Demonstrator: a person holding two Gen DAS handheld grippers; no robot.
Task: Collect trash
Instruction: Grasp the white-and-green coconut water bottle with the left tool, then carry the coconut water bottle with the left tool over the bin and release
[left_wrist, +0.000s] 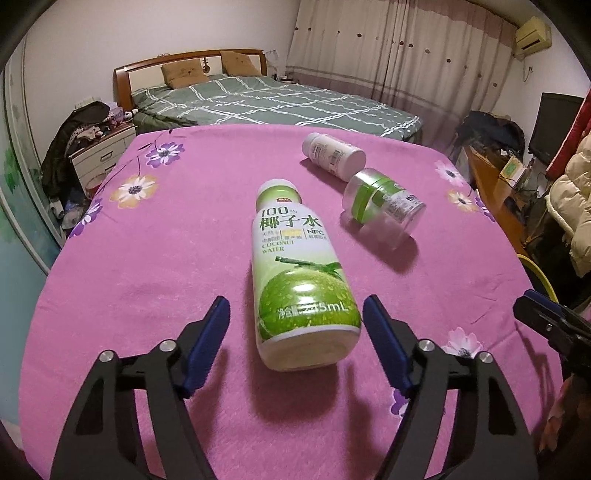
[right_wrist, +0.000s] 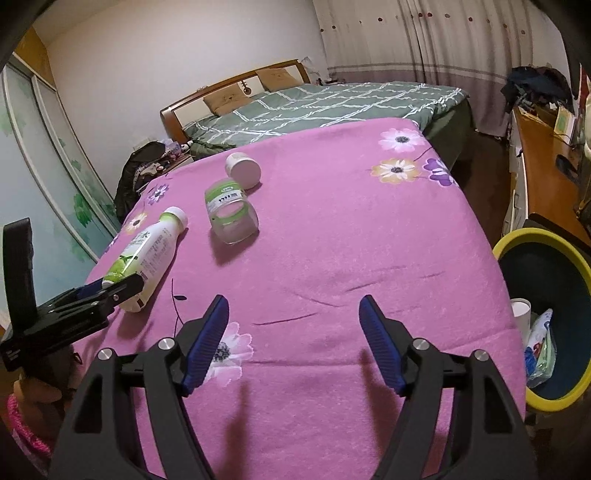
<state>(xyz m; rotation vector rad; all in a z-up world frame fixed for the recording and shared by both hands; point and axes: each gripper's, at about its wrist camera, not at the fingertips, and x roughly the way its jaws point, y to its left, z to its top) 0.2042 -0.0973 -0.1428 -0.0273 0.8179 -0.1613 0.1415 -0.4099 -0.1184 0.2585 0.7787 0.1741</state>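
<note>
Fingers of the left gripper (left_wrist: 295, 332) stand apart either side of the coconut water bottle (left_wrist: 299, 273), pads not yet pressing. It lies on the pink cloth (left_wrist: 147, 258). Being round, it may roll away if one pad lands first. The right gripper (right_wrist: 293, 332) is spread wide over bare cloth, empty; the yellow-rimmed bin (right_wrist: 576, 266) stands beside.

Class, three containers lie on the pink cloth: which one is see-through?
The clear jar with the green band, lying between the coconut water bottle and the white bottle.
</note>
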